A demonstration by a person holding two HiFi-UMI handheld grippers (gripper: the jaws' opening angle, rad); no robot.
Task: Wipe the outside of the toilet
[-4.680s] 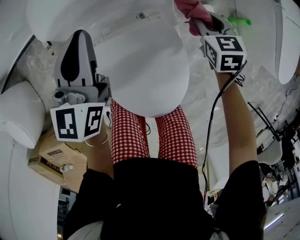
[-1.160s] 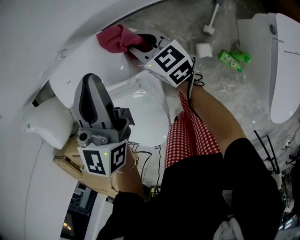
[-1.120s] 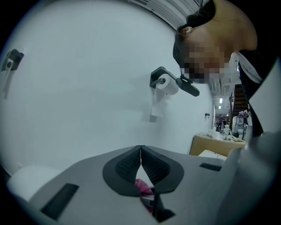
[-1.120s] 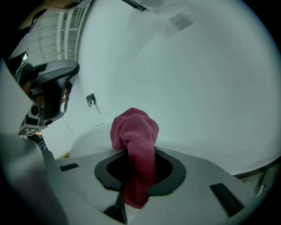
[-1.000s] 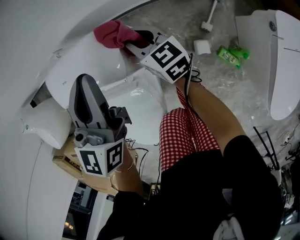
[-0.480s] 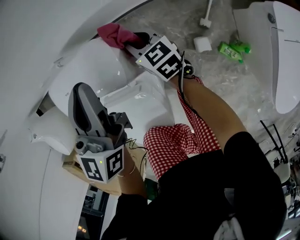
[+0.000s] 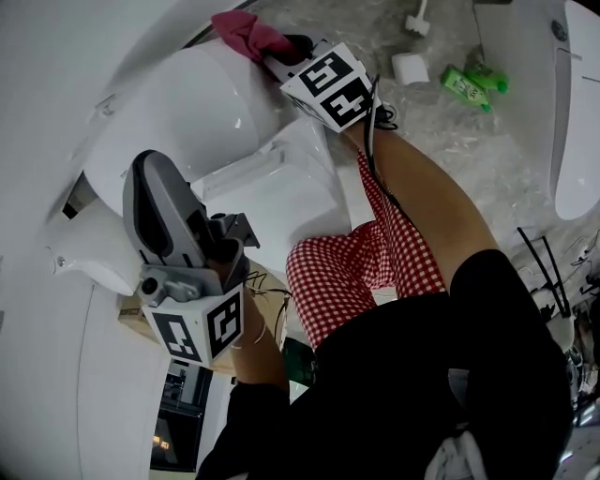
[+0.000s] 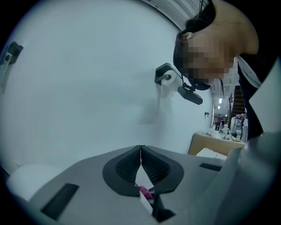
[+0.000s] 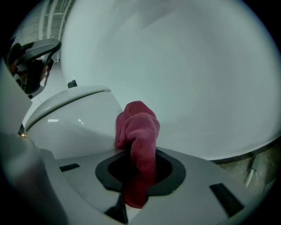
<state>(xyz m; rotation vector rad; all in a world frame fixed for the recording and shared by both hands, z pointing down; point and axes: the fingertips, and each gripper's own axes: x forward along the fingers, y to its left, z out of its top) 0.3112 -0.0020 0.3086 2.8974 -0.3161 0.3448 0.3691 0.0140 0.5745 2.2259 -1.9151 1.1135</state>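
Grey-veined floor (image 7: 450, 131): pale, stone-like, and littered at the head view's upper right with a green bottle (image 7: 473, 82) and a small white cylinder (image 7: 408, 67).
Room: glossy white fixtures on every side. A second toilet (image 7: 574, 103) stands at the right edge, and a cardboard box (image 7: 128, 309) shows low at the left. The left gripper view faces a plain white wall (image 8: 88, 79) bearing a paper-roll holder (image 8: 168, 80).
Toilet (image 7: 202, 108): white and smooth, just ahead of the person's checked trousers (image 7: 361, 272). Its rounded body runs slantwise in the head view, from lower left to upper right.
Cloth (image 7: 246, 28): dark pink, at the toilet's upper-right end, lying against the curved white shell. Its length follows the line of the tongs that grip it, and the far end is bunched and folded over.
Right tongs (image 7: 281, 52): clamped on the cloth, which fills the gap between the jaws and sticks out ahead of them towards the toilet's curve.
Left tongs (image 7: 145, 167): jaws pressed together at the tips with nothing between them. They are held at the toilet's lower-left end, well apart from the cloth, and aimed at the wall.
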